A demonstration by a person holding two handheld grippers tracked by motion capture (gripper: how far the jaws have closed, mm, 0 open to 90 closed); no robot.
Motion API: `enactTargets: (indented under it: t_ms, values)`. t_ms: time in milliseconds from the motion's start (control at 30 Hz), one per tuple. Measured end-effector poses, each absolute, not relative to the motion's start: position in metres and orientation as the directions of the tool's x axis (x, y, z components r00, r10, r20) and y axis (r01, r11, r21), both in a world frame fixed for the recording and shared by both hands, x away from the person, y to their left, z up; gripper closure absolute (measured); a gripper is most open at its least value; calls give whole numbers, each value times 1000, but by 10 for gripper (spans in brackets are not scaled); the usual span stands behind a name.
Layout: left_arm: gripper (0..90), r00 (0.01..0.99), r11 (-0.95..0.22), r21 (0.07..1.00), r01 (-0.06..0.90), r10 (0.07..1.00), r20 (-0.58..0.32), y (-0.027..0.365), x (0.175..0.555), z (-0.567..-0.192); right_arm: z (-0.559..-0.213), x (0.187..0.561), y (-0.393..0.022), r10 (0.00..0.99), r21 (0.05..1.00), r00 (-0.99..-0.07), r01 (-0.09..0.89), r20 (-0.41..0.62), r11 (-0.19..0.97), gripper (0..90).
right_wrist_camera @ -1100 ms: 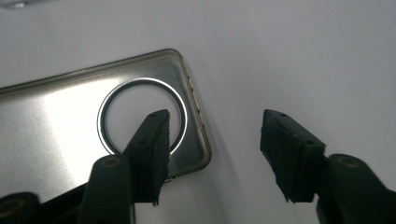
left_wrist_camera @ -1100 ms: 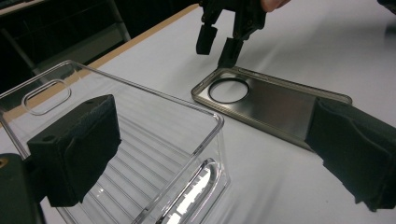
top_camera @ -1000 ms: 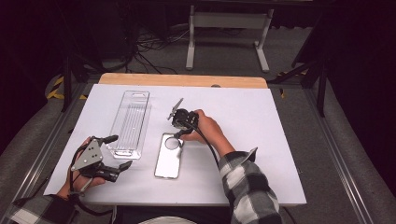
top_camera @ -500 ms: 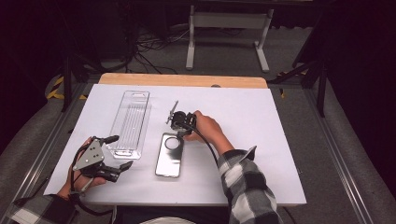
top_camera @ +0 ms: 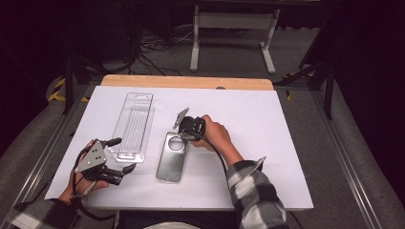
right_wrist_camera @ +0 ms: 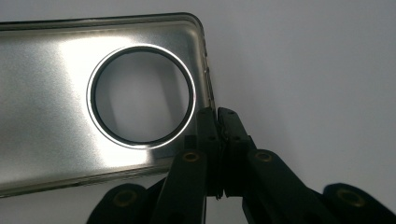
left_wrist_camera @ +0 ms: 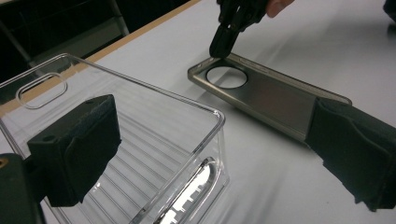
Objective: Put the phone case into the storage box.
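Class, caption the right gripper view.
Right gripper pinched shut on the rim of a metallic phone case lying on the white table.

Bright overhead light on white table, dark surroundings, glare on phone case, soft focus.

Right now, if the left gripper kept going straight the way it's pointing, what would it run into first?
Probably the clear tray: the open left gripper points at its near corner, with one jaw already over the tray. The phone case lies just beyond the other jaw, so depth is uncertain.
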State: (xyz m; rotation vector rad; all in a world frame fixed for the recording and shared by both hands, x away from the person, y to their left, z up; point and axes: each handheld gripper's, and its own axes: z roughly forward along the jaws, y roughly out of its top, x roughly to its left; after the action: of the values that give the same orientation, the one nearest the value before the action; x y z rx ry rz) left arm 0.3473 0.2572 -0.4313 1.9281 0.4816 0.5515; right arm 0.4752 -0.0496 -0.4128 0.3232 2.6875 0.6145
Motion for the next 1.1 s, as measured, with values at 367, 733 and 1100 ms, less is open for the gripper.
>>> enactTargets:
  t_ms: [367,733,1100]
  values:
    - [60,834,-385,917,105,536,130,239,359,-416,-388,440,-72,376,556,-793,57,-480,829,885]
    - [161,858,-397,906,147,507,82,202,381,-388,-375,409,-71,375,564,-690,-60,-619,823,885]
    - [379,857,-392,899,195,514,38,180,396,-381,-368,385,-61,332,545,-616,-193,-714,816,885]
